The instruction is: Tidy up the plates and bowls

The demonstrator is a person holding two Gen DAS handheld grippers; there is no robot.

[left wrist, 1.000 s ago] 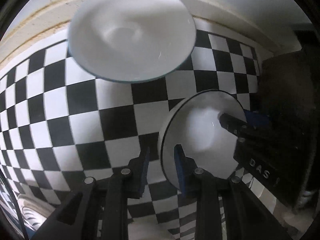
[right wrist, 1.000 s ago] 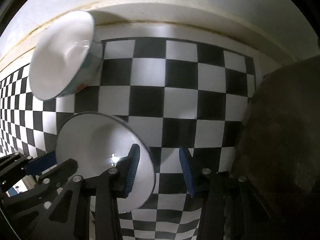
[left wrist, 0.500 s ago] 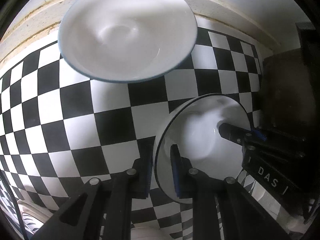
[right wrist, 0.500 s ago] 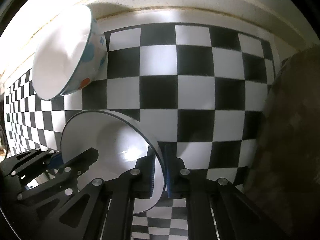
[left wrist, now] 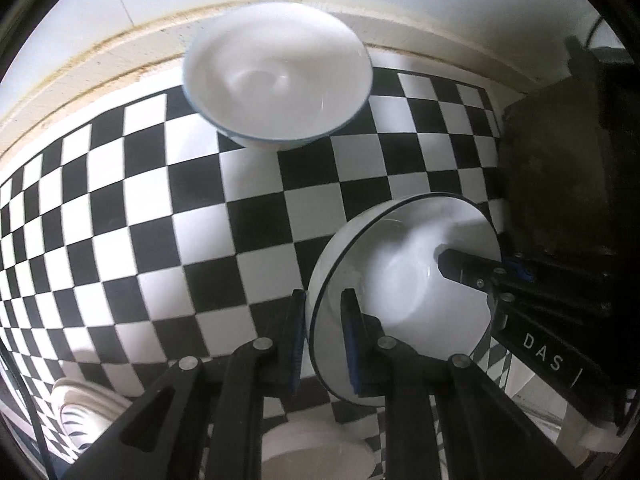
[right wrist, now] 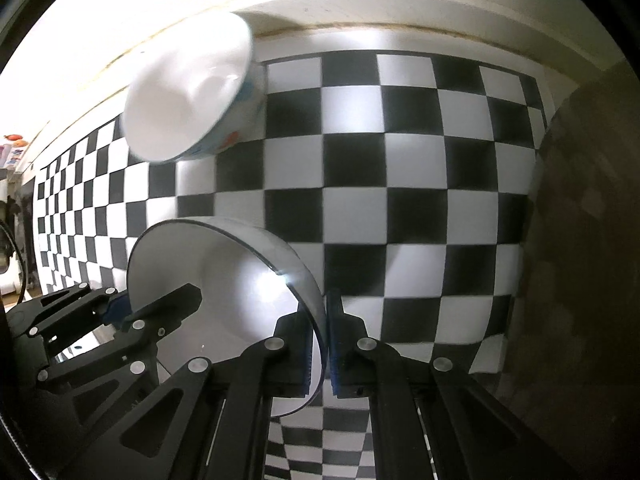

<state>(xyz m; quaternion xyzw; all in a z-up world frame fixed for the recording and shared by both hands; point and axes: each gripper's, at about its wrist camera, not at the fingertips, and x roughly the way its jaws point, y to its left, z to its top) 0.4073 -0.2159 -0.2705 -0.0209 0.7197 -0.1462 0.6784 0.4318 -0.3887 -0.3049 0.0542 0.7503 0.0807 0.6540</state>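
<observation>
A white bowl with a black rim (left wrist: 404,288) is held by both grippers, lifted and tilted over the checkered cloth. My left gripper (left wrist: 322,340) is shut on its left rim. My right gripper (right wrist: 319,346) is shut on its right rim; the bowl shows in the right wrist view (right wrist: 224,304) too. A second white bowl with coloured dots outside (left wrist: 276,76) sits at the back of the cloth by the wall, also in the right wrist view (right wrist: 188,96).
The black-and-white checkered cloth (left wrist: 160,216) covers the table. A dark brown object (left wrist: 560,168) stands at the right edge, also in the right wrist view (right wrist: 588,240). White dishes (left wrist: 316,452) lie below the left gripper, and a striped one (left wrist: 84,412) at lower left.
Both grippers closed on the black-rimmed bowl's rims from open a second ago. The bowl has since been lifted and both views have pulled back from the dotted bowl.
</observation>
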